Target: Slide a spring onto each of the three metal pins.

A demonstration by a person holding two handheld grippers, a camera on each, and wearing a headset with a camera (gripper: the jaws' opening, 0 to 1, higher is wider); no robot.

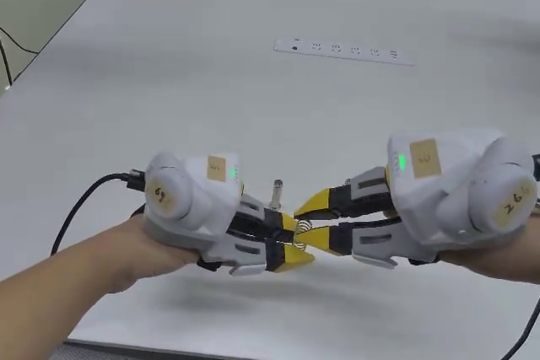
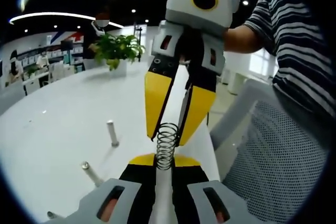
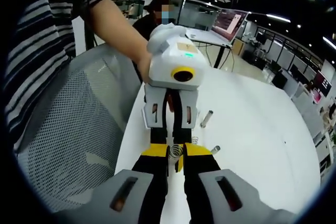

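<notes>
A small steel spring [image 1: 304, 227] sits where the two grippers meet tip to tip above the table's near edge. In the left gripper view the spring [image 2: 166, 145] rises from my left gripper's [image 2: 164, 162] yellow tips, which pinch its lower end. The right gripper's yellow jaws press on its upper end from both sides. In the right gripper view the spring [image 3: 176, 151] is squeezed between my right gripper's [image 3: 176, 153] tips. One metal pin [image 1: 277, 194] stands upright just behind the tips. Other pins [image 2: 112, 132] [image 2: 89, 171] [image 3: 206, 119] [image 3: 215, 149] stand close by.
A white power strip [image 1: 342, 50] lies far back on the white table [image 1: 211, 82]. A black cable [image 1: 80, 204] trails from the left gripper. A mesh chair [image 3: 68, 129] stands by the near table edge, beside a person in a striped shirt [image 2: 294, 35].
</notes>
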